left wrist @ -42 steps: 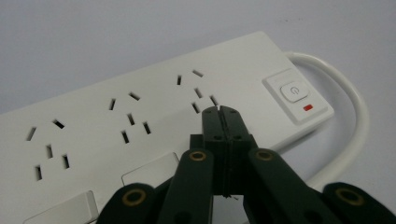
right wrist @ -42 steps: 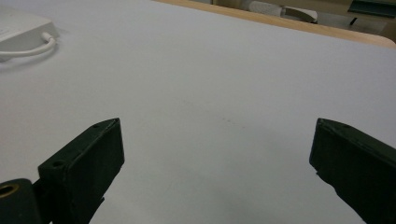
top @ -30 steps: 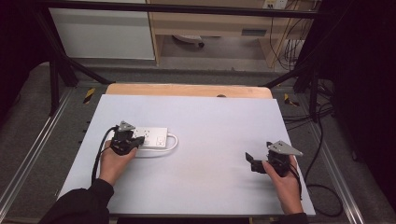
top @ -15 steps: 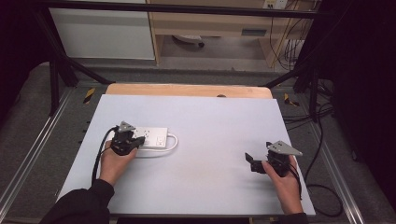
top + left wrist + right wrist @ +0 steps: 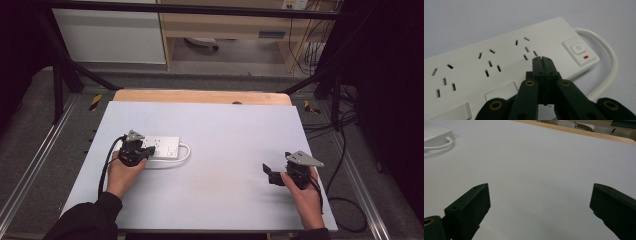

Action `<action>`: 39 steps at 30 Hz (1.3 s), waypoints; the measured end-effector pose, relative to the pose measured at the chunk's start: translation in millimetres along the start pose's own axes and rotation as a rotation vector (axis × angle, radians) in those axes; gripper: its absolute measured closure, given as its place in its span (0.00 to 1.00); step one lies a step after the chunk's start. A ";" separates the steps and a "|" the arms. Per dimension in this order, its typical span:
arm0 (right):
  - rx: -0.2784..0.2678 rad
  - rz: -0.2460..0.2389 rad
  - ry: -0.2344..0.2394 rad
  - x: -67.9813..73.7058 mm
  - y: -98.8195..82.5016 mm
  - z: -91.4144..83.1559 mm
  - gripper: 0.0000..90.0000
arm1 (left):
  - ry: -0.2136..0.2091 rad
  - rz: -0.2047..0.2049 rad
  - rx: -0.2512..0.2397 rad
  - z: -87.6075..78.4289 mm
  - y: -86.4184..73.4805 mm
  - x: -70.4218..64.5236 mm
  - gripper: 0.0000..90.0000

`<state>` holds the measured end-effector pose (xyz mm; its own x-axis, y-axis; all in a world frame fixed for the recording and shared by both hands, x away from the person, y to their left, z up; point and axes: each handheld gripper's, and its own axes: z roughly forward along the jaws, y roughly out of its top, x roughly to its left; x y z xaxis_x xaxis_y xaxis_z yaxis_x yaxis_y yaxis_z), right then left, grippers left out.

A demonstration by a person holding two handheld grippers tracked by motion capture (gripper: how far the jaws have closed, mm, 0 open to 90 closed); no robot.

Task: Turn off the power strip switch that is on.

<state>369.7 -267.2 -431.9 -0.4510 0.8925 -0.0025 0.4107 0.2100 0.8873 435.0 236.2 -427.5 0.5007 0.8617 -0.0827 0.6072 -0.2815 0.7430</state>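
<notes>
White desk [image 5: 225, 130] carries a white power strip [image 5: 162, 147] at its left, sockets up, its cable [image 5: 186, 150] looped beside it. Your left tongs [image 5: 542, 59] are pressed together over its near edge; likely aiming for the switch [image 5: 578, 48], so approach squarely. Your right tongs [image 5: 539, 202] hover spread wide, empty.
</notes>
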 end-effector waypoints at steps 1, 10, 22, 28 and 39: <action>0.000 0.000 0.000 0.0 0.0 0.0 0.04 | 0.001 0.001 -0.002 0.0 -0.3 -0.1 1.00; 0.001 0.000 0.001 0.3 -0.1 0.1 0.04 | 0.010 -0.002 0.002 0.1 0.1 -1.5 1.00; 0.005 -0.002 0.005 0.8 -0.2 0.6 0.04 | 0.022 -0.013 0.002 0.2 -0.8 4.6 1.00; 0.004 -0.001 0.003 0.4 0.0 0.7 0.04 | 0.005 0.007 -0.002 0.9 -0.8 0.4 1.00; 0.002 0.001 0.008 0.2 -0.1 0.9 0.04 | -0.018 -0.010 -0.046 3.2 2.9 -0.9 1.00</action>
<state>370.3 -266.6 -432.4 -0.4569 0.8895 0.0024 0.4126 0.2096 0.8865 438.2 233.2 -427.4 0.5060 0.8565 -0.1021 0.5833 -0.2525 0.7720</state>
